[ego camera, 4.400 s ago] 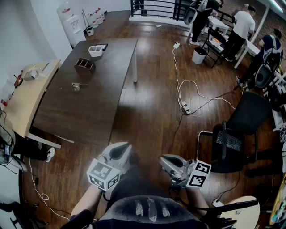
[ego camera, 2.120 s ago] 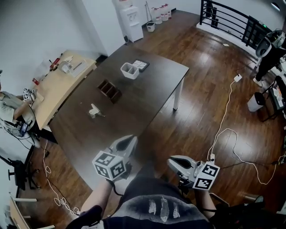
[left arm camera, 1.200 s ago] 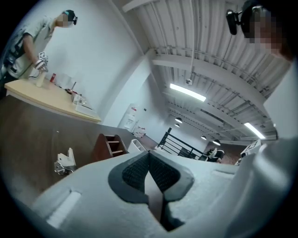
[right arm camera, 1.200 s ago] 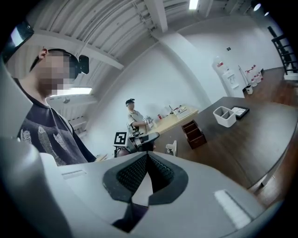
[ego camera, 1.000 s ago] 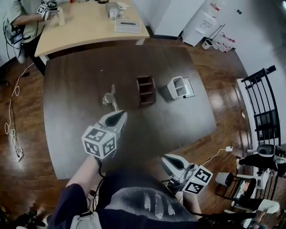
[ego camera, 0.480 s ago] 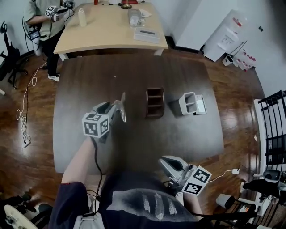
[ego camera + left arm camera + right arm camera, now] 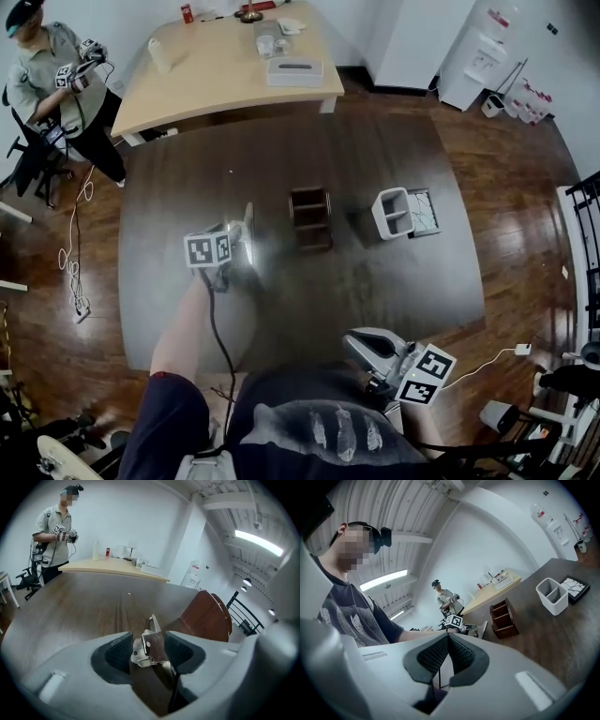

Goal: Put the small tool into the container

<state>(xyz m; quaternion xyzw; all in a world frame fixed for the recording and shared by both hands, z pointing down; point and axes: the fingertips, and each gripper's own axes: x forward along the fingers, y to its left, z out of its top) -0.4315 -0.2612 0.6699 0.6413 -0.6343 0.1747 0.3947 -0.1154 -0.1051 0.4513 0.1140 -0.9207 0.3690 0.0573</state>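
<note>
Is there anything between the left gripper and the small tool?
Nothing visible. The jaws of the left gripper have just been opening and stand apart around the small tool on the table.

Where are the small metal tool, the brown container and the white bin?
small metal tool [image 7: 143,649], left gripper view, on its shiny metal body.
brown container [image 7: 310,219], head view, on its middle.
white bin [image 7: 394,213], head view, on its middle divider.
</note>
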